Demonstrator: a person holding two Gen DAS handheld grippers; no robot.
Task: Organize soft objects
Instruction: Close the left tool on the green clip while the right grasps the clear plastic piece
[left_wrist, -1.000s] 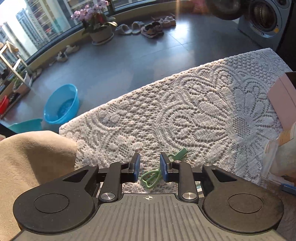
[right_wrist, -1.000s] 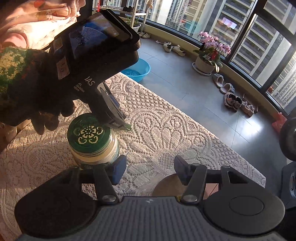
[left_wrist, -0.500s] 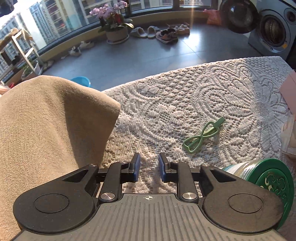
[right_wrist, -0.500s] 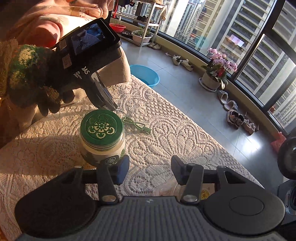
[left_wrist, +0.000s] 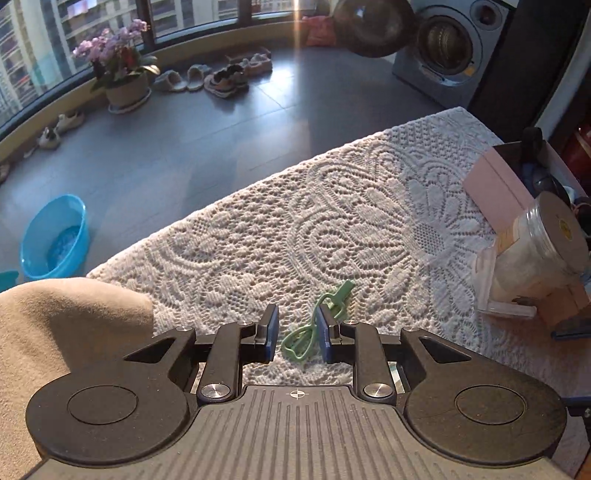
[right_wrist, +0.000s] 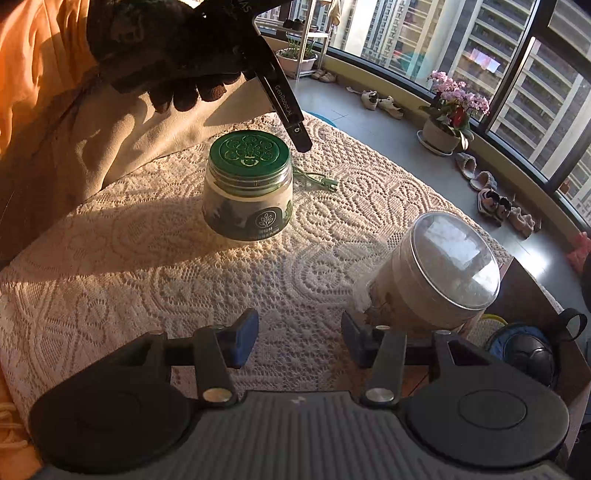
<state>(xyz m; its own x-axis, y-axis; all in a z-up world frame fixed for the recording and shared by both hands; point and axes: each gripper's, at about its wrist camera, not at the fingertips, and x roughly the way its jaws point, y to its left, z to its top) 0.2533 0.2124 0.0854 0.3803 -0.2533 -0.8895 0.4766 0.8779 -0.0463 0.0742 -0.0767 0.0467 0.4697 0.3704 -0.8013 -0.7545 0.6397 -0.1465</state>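
Glove: dark knitted glove worn on the hand at 11 o'clock
Sleeve: orange fabric sleeve, seen at 10 o'clock
Gripper bodies: black ribbed housing, silver screws, blue pads

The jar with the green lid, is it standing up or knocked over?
Standing up. The green-lidded jar sits on its base on the lace cloth, lid facing up.
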